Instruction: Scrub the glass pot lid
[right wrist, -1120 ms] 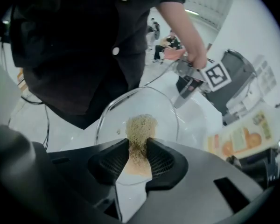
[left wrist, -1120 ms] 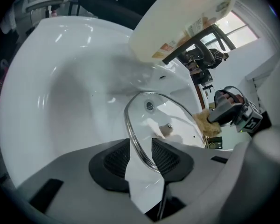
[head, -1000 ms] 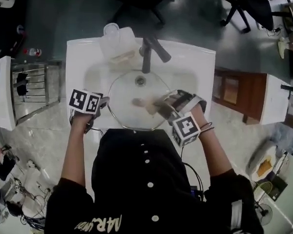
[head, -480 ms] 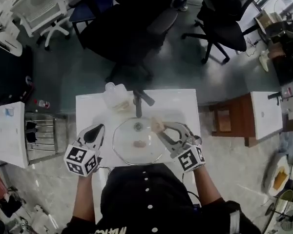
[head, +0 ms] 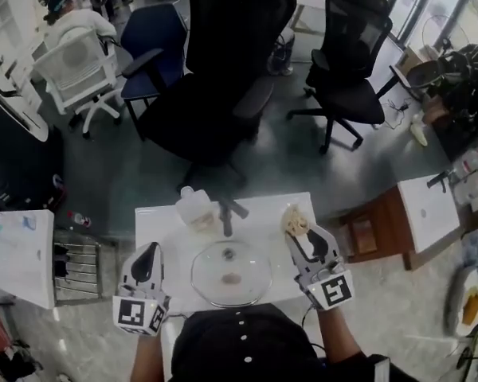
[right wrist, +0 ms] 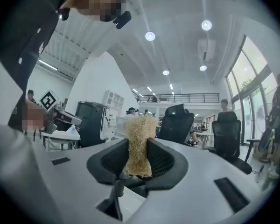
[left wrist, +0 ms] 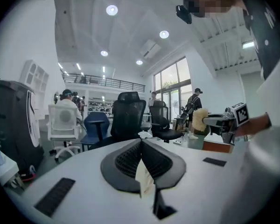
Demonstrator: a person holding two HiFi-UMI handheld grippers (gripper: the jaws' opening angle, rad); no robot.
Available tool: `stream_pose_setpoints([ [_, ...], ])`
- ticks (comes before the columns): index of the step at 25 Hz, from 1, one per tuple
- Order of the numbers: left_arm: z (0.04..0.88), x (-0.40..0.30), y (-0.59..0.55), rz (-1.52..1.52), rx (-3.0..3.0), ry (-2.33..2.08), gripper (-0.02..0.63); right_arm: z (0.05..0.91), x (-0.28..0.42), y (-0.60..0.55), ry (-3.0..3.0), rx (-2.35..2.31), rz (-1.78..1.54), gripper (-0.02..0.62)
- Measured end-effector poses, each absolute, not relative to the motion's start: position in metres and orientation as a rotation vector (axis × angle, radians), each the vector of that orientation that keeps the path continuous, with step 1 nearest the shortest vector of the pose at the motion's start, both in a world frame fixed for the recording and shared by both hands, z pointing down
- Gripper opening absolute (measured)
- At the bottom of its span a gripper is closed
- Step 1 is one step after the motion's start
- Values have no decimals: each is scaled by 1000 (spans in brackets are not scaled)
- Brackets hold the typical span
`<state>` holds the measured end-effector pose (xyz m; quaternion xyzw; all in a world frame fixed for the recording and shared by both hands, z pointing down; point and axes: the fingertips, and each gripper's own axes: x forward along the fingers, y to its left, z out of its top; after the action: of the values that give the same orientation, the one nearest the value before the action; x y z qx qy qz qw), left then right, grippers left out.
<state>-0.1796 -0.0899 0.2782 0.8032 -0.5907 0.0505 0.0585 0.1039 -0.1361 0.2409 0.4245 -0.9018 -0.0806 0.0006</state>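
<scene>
The round glass pot lid (head: 231,273) lies flat in the white sink (head: 163,225), its knob up, below the dark faucet (head: 227,208). My left gripper (head: 149,253) is raised at the sink's left edge, clear of the lid; in the left gripper view its jaws (left wrist: 141,146) are shut with nothing held. My right gripper (head: 300,231) is raised at the sink's right edge, shut on a tan fibrous scrubber (head: 294,219). The scrubber (right wrist: 139,143) stands upright between the right gripper's pads (right wrist: 138,158). Neither gripper touches the lid.
A clear plastic container (head: 193,205) stands at the sink's back left. A metal rack (head: 73,265) and white cabinet (head: 16,253) are to the left, a wooden cabinet (head: 374,229) to the right. Black office chairs (head: 223,70) stand beyond the sink.
Both grippers have lifted off the lid and moved out to the sink's sides. The left jaws have shut. The head view has drawn back and tipped up toward the room.
</scene>
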Motion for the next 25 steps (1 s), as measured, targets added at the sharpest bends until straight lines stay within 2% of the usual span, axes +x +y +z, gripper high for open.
stream_pose_setpoints([
  [12,261,-180,-80,169,2457,-1904,26,239,139,-135,-2773,1544,-240,132],
  [25,269,-180,-80,193,2399,-1935,26,240,138,-139,-2762,1528,-248,132],
])
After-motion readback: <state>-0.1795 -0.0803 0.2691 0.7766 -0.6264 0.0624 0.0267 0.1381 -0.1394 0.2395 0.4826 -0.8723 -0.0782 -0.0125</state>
